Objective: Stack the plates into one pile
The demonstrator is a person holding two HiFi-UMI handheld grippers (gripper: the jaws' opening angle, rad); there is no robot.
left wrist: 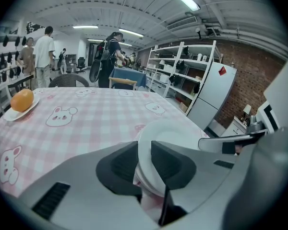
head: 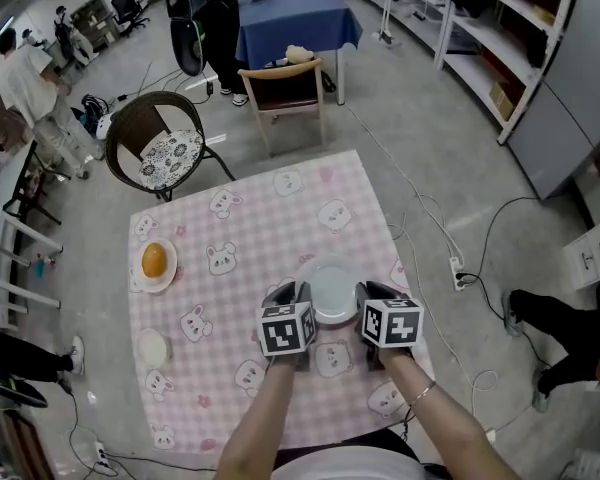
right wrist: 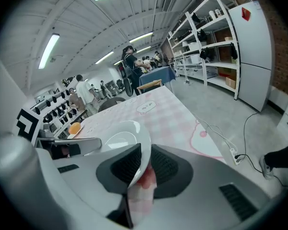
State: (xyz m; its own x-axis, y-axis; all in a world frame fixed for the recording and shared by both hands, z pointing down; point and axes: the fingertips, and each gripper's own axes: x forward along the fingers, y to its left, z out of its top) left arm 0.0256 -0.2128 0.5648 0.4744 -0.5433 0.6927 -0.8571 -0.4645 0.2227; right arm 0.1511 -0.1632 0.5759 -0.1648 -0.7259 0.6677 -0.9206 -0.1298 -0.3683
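At 3 o'clock from the centre of the desk (head: 280,198): white plate (head: 332,288), on or just over the checked cloth (head: 235,298). Cannot tell which, nor whether another plate lies under it.

Left gripper (head: 292,296) at the white plate's 9 o'clock: jaws pinch the rim, a pad pressed on each face.

Right gripper (head: 366,296) at the white plate's 3 o'clock: the rim stands between the jaws and leans on one pad. Cloth shows through a gap on the other side, so the jaws are spread, with no true pinch.

Reading: a hold on opposite rims keeps the plate level and centred for setting down. The slack right side suggests that grip is either letting go or not yet taken.

Other ware: fruit plate (head: 158,286) with an orange (head: 154,260) at the desk's 9 o'clock edge, and a small plate (head: 152,348) at 8 o'clock. Both sit well apart from the white plate, so the pile is judged far from done. The orange would likely have to come off before the fruit plate can stack.
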